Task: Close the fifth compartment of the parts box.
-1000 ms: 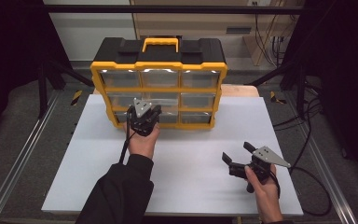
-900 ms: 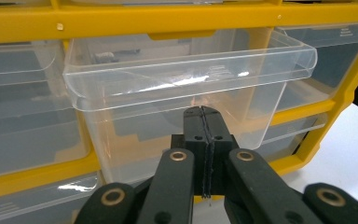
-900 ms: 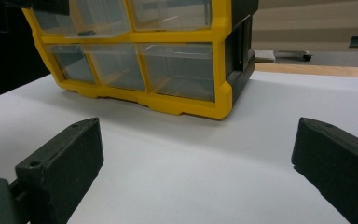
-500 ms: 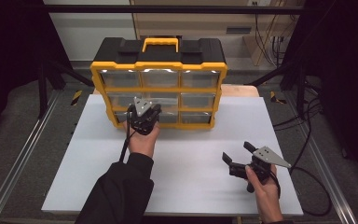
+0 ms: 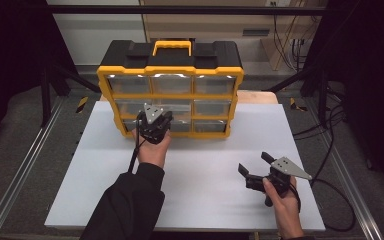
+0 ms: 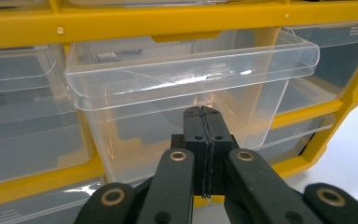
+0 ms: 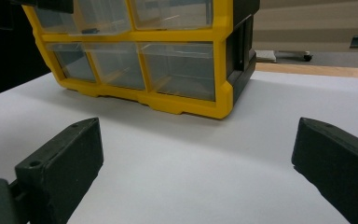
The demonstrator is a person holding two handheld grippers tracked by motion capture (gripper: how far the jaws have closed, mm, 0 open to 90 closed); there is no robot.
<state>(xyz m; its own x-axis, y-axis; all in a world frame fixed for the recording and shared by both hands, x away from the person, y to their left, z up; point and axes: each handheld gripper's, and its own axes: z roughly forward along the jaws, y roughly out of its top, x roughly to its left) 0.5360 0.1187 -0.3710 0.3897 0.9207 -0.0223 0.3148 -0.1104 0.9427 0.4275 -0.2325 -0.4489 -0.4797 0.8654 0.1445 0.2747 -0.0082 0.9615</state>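
My left tool (image 6: 204, 122), jaws pressed together, touches a clear plastic drawer (image 6: 191, 79) sticking out of the yellow-framed organizer box (image 5: 170, 90) at twelve o'clock on the white counter (image 5: 205, 165). My right tool (image 5: 254, 169), at four o'clock, gapes wide, holding nothing.

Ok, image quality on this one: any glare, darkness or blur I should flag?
High view: dark surroundings, glare on the organizer's top drawers. Left gripper view: sharp, a bright streak on the clear drawer. Right gripper view: the right gripper looms soft at the edges, the table evenly lit.
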